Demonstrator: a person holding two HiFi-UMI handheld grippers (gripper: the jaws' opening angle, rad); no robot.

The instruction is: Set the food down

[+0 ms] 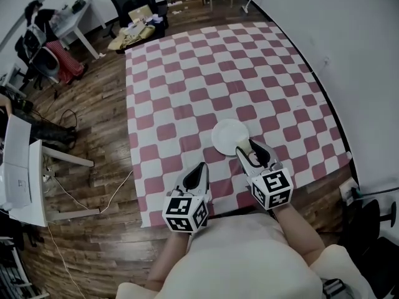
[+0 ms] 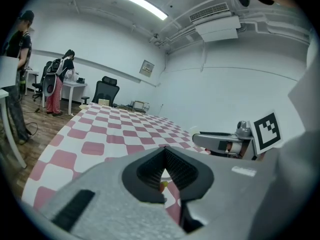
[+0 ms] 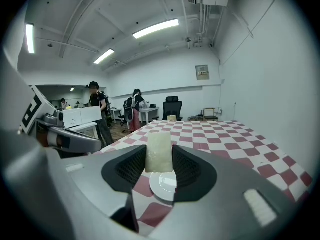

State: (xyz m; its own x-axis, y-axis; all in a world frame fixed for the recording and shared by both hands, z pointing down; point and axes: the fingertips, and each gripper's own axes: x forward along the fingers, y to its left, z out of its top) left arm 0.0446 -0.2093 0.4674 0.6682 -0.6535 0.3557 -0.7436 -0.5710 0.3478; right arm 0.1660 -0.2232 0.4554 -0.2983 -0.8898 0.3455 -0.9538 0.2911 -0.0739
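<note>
- While my right gripper point(image 3: 159, 158) clamps the pale food slab point(image 3: 159, 151) upright between its jaws, the slab hangs over the white plate's point(image 1: 225, 136) near rim.
- I see the checkered cloth point(image 1: 206, 73) stretching wide beyond the plate, with its near edge close by.
- My left gripper point(image 1: 201, 169), jaws pressed together, sits left of the plate, apart from it.

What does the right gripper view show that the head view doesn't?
Right gripper view only: a clear look at the pale food slab clamped in the right gripper, plus the ceiling lights. Head view only: the checkered cloth at full extent, the holder's forearms, and the left gripper shut, off the white plate. Both: plate, cloth, both grippers.
</note>
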